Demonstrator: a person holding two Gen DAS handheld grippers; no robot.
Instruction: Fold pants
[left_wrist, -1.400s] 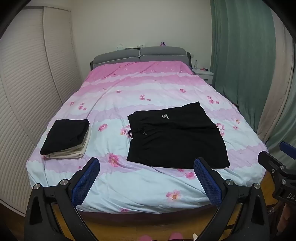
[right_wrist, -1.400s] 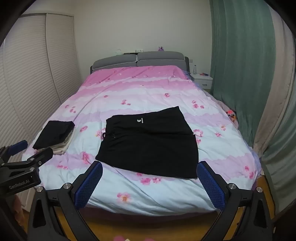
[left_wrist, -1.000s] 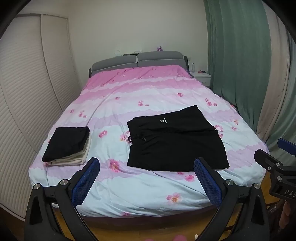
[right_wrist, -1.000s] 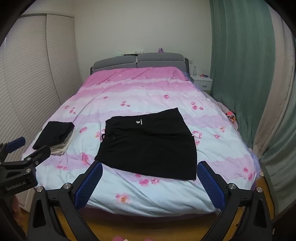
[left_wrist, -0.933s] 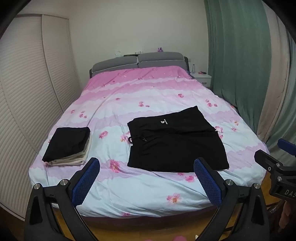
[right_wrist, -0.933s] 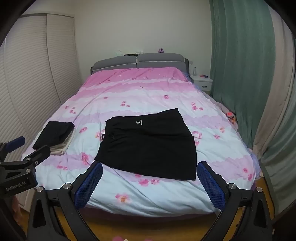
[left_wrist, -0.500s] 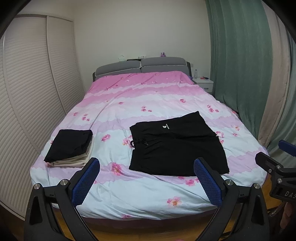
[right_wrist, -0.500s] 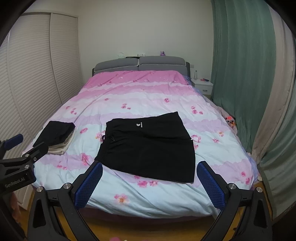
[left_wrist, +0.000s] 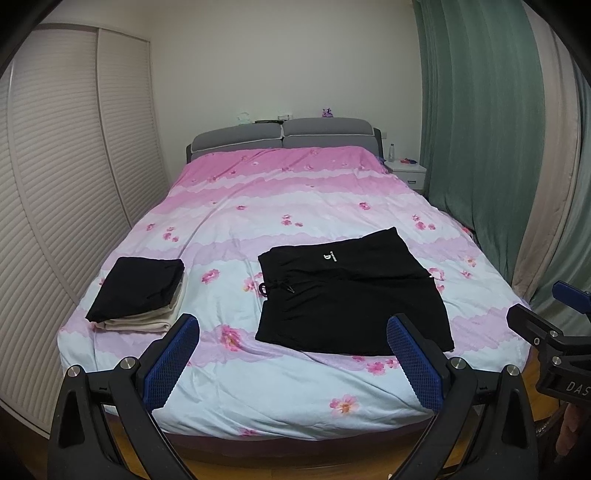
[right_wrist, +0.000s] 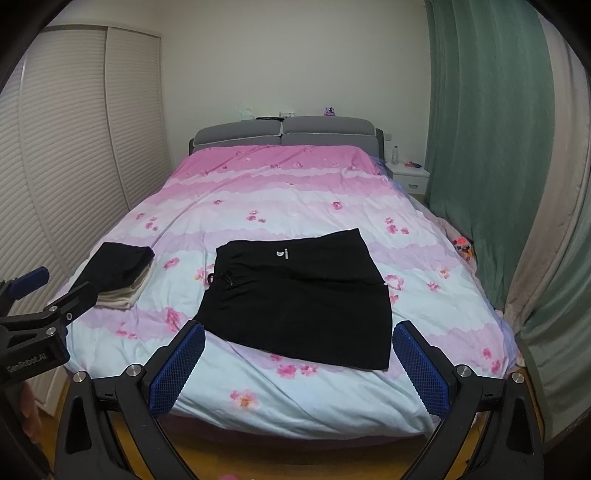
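Observation:
Black pants lie flat on the pink and blue flowered bed, folded into a wide rectangle, waistband and drawstring to the left; they also show in the right wrist view. My left gripper is open and empty, held off the foot of the bed, short of the pants. My right gripper is open and empty, likewise at the foot of the bed. Each gripper shows at the edge of the other's view.
A stack of folded clothes, black on cream, sits at the bed's near left corner. A louvred wardrobe runs along the left. Green curtains and a white nightstand stand on the right. Wooden floor lies below the bed's foot.
Both grippers have drawn back and tilted up a little from the bed, so the bed sits lower and farther in both views. The pants and the stack have not moved.

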